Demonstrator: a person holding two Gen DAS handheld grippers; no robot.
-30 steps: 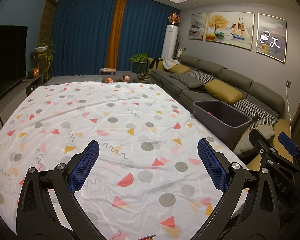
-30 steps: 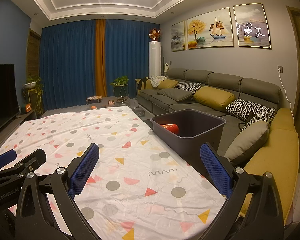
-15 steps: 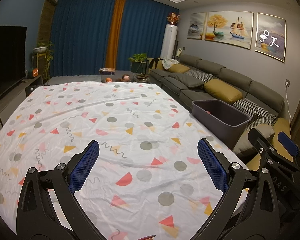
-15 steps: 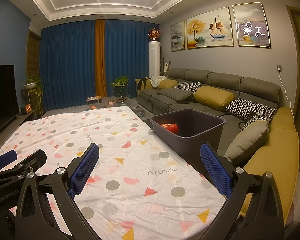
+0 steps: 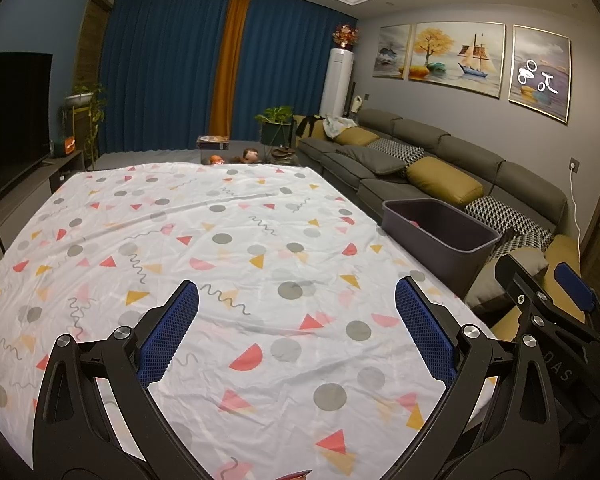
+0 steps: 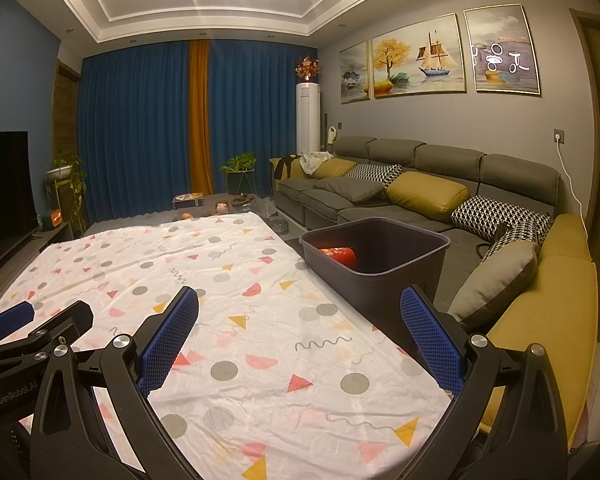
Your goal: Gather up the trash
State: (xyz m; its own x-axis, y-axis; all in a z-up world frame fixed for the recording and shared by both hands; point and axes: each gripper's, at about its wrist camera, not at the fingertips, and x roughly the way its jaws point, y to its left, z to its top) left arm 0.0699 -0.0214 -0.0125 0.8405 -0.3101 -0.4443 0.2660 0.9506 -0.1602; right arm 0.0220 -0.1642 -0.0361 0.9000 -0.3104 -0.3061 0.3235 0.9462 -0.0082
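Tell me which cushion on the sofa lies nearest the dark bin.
The grey cushion, just right of the bin; the mustard and patterned ones lie farther back.

Blue curtains (image 6: 140, 128) span the wall at twelve o'clock; a grey sofa (image 6: 420, 184) under three paintings (image 6: 420, 60) sits at two o'clock.

Home living room: sofa (image 6: 420, 188), curtains (image 6: 140, 120), television (image 5: 12, 116), framed paintings (image 6: 420, 60).

From my left camera the bin (image 5: 440, 232) wall hides all but a pink sliver inside. My right camera shows a red thing (image 6: 338, 255) there, half hidden by the rim. Small items (image 6: 204, 210) past the counter (image 6: 240, 320) are too small to identify.
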